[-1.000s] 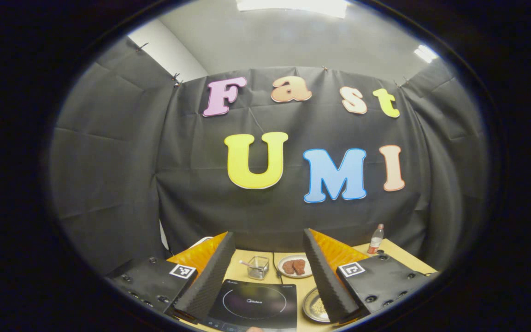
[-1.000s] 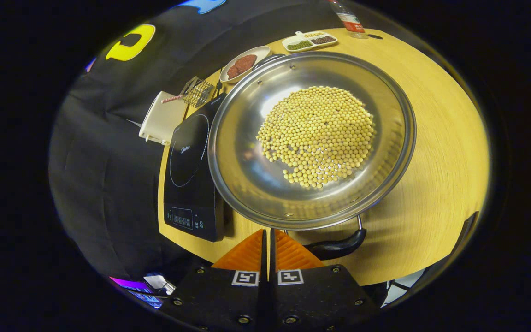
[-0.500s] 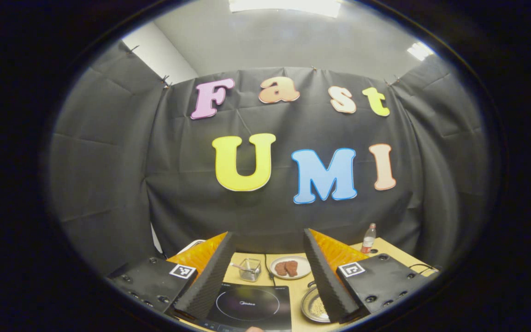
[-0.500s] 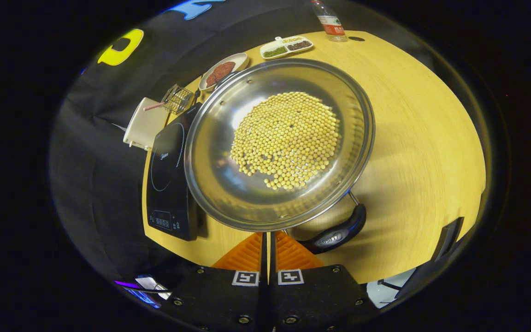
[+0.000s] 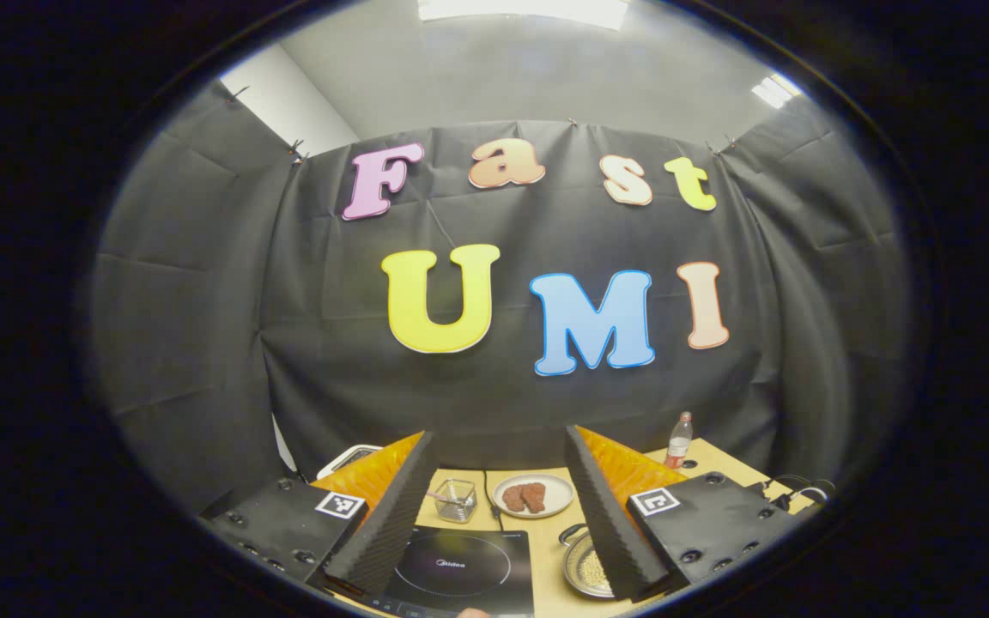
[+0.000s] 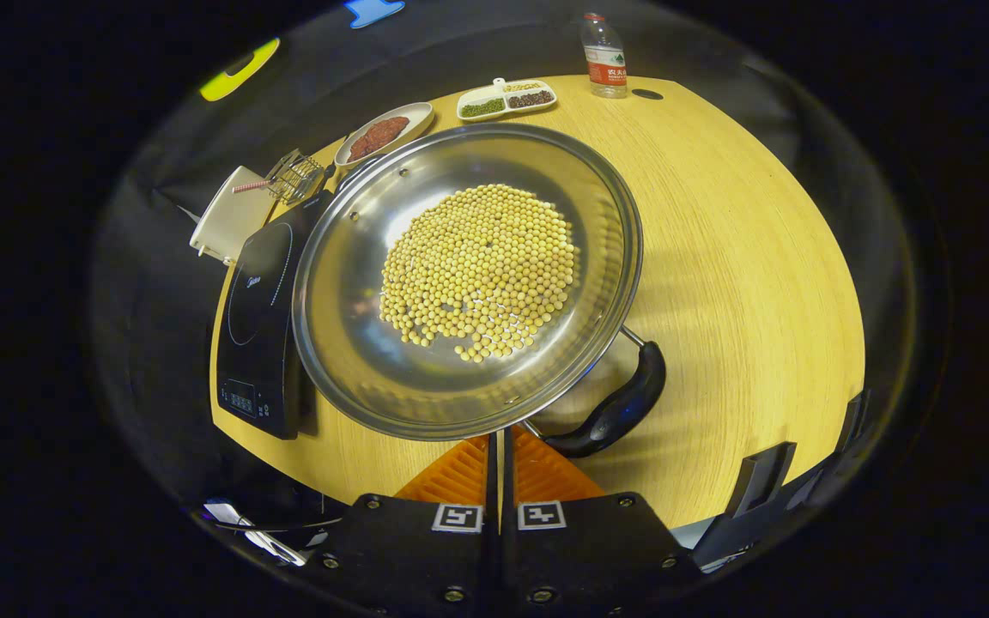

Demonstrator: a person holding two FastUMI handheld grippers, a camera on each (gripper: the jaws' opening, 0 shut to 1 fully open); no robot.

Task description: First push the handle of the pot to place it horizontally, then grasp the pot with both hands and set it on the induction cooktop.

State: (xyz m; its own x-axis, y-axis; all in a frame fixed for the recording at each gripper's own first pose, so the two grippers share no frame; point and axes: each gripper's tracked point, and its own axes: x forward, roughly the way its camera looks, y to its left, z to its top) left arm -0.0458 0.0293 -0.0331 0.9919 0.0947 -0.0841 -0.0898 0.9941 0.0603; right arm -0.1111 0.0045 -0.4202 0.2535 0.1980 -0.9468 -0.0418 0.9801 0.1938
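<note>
Light: bright ceiling panels (image 5: pixel 522 9) | glare on pot (image 6: pixel 467 279) | sharp focus | edges bent

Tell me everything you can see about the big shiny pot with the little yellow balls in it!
The pot is wide, shallow and round, shiny metal by its look, holding a heap of small yellow beans. A dark curved handle on thin metal rods sticks out toward the near table edge. It sits upright on the wooden table, right beside the black cooktop. The right gripper, fingers together, is at its near rim.
</note>
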